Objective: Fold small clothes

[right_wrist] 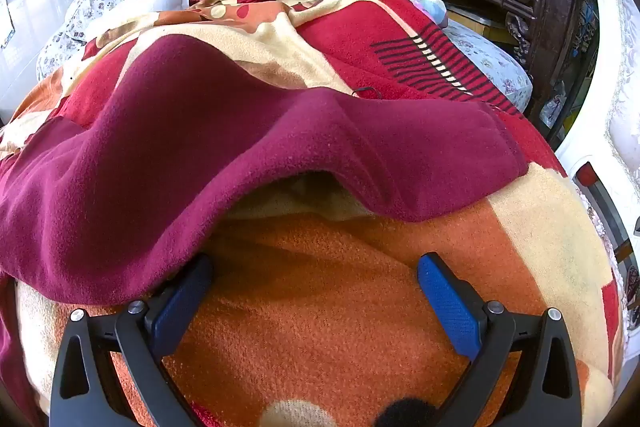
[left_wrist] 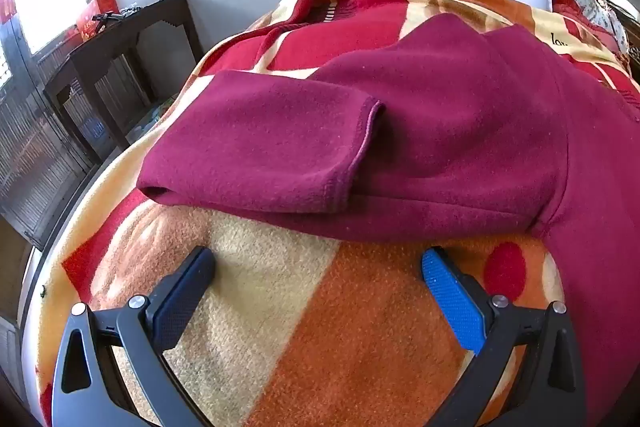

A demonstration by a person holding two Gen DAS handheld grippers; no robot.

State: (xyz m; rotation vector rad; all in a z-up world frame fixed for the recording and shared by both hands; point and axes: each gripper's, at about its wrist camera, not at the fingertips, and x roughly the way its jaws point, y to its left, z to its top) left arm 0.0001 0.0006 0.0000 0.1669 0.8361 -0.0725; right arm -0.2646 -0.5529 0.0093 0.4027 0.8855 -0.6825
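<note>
Maroon garment (left_wrist: 440, 131) spread on blanketed bed (left_wrist: 320, 327), long axis crosswise, hem just ahead of both grippers. Left gripper (left_wrist: 318, 267) and right gripper (right_wrist: 314, 273): jaws wide, empty; right nearer, hem overlapping one finger.

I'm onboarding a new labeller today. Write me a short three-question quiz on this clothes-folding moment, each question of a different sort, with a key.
1. True or false: the left hand-held gripper is clamped on the maroon garment.
2. Multiple choice: in the right wrist view, the right hand-held gripper has between its fingers: A) a floral pillow, B) bare orange blanket, C) a folded sleeve.
3. Fill in: in the left wrist view, the garment's sleeve lies folded ____ the garment's body.

Key
1. False; its jaws are wide open, short of the hem.
2. B
3. over
</note>
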